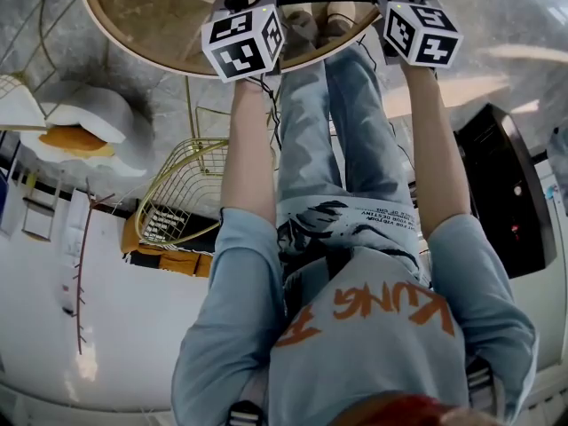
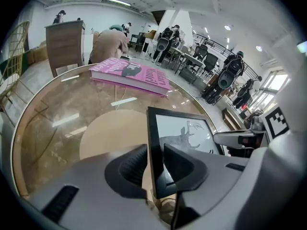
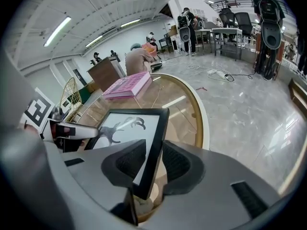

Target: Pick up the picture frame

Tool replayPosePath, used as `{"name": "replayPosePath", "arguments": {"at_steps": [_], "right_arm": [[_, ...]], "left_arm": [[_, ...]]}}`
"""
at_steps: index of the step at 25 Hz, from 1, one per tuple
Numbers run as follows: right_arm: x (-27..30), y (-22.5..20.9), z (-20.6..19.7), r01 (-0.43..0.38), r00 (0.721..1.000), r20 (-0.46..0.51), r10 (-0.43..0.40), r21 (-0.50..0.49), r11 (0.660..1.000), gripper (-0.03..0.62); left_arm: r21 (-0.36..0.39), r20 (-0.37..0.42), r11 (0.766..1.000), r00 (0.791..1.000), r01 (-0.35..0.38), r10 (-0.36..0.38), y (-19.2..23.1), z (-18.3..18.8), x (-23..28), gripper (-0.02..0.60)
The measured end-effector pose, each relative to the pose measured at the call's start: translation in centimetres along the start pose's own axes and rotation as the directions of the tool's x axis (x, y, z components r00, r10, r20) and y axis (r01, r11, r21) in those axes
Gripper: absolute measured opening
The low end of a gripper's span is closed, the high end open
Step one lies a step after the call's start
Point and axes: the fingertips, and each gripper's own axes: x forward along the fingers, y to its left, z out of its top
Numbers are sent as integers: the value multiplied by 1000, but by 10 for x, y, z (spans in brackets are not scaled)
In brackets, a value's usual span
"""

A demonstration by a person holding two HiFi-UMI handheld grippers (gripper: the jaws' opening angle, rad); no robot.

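- Closest in, the left gripper (image 2: 154, 151) is clamping the picture frame (image 2: 184, 134). Its dark pads (image 2: 132, 165) are pressing on the black left border, one on the face and one on the back.
- Equally close, the right gripper (image 3: 153, 146) is straddling the frame's opposite border with its jaws released. Slivers of gap are showing on both sides of that border, and the frame is leaning askew between the pads instead of sitting square.
- Between the two tools, the frame is standing on edge, with its antlered-deer print facing back toward both gripper cameras.
- Whether its lower edge is touching the glass, I cannot tell.
- Just behind the jaws, in the head view, the marker cubes (image 1: 244, 43) (image 1: 423, 32) are riding at the ends of two bare forearms (image 1: 248, 149).
- Under and ahead of both sets of jaws, a round glass table (image 2: 53, 128) with a gold rim is spreading out. A round tan base (image 2: 108, 133) is showing through the glass.
- Farther ahead of the left gripper, a pink book (image 2: 132, 74) is lying flat on the table, well apart from the frame.
- Off to the left gripper's left, a gold wire chair (image 2: 14, 56) is standing beside the table.
- Farthest ahead, beyond the table, a wooden cabinet (image 2: 64, 44) is standing, and a person (image 2: 111, 42) is bending over beside it.
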Motion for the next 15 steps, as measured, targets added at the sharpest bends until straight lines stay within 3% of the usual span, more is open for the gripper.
{"name": "replayPosePath", "arguments": {"at_steps": [12, 15], "right_arm": [[7, -2, -2, -7, 1000, -17, 7, 46, 999, 100], [4, -4, 3, 14, 999, -39, -11, 70, 997, 83]], "left_arm": [[-35, 7, 999, 1000, 6, -6, 1, 1, 3, 112], [-44, -30, 999, 1000, -10, 8, 0, 0, 3, 91]]}}
